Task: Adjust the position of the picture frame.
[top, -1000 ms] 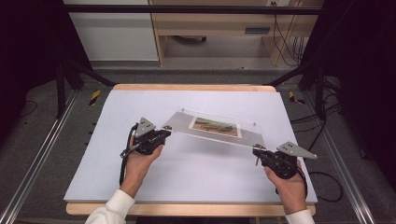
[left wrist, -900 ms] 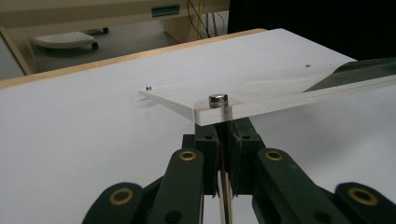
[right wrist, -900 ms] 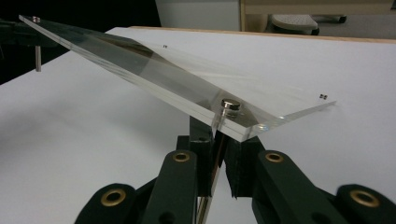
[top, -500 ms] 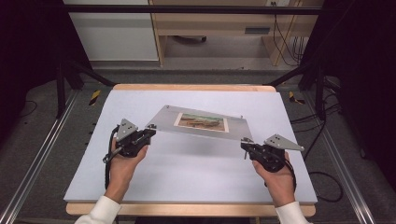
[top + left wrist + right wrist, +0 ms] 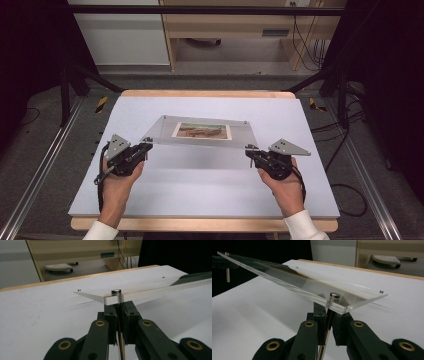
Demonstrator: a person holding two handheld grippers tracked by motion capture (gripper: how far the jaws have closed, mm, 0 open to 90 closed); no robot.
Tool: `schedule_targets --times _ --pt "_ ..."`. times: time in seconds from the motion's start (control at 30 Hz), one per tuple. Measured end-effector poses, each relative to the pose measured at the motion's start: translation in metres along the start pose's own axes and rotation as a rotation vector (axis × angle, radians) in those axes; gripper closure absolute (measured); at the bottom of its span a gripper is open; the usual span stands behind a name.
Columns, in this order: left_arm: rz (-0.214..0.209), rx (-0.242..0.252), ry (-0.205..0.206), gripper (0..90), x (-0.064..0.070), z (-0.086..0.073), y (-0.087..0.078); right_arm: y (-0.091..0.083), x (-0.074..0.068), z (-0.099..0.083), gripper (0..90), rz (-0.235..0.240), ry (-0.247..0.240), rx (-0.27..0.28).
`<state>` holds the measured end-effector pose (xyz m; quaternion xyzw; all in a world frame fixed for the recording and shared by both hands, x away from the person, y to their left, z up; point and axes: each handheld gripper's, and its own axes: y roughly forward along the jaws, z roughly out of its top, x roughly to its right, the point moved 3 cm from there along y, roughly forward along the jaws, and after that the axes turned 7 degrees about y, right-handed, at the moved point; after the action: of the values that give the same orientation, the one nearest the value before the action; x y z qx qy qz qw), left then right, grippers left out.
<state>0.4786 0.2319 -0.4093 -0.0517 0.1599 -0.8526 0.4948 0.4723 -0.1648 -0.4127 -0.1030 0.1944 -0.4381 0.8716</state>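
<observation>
Both hand-held grippers are clamped on the near corner posts of the clear acrylic frame [image 5: 202,131]: left hand-held gripper [image 5: 144,148], right hand-held gripper [image 5: 250,152]. It hangs level over the middle of the table [image 5: 200,200]. Keep both hands level so the posts don't slip. The gripper views show the metal caps [image 5: 334,295]; the high view shows the picture [image 5: 202,131].

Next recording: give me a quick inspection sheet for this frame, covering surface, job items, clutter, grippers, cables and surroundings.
Surface: white board on a wooden table.
Job's things: clear acrylic frame with a picture inside, near edge lifted, metal pegs at its corners.
Clutter: nothing seen.
Grippers: left gripper and right gripper each shut on a near-corner peg.
Cables: one trails from each gripper; more on the floor at right.
Surroundings: wooden furniture behind, metal rails at both sides.
</observation>
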Motion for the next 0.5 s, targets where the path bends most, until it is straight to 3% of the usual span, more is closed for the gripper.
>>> schedule_targets --times 0.23,0.5 --pt "0.005 -0.003 -0.010 82.8 0.001 -0.014 -0.007 0.006 -0.004 -0.004 82.7 0.002 -0.001 -0.012" --pt "-0.001 -0.005 -0.014 82.3 0.007 -0.022 0.000 0.005 0.001 -0.007 83.0 -0.009 0.008 -0.017"
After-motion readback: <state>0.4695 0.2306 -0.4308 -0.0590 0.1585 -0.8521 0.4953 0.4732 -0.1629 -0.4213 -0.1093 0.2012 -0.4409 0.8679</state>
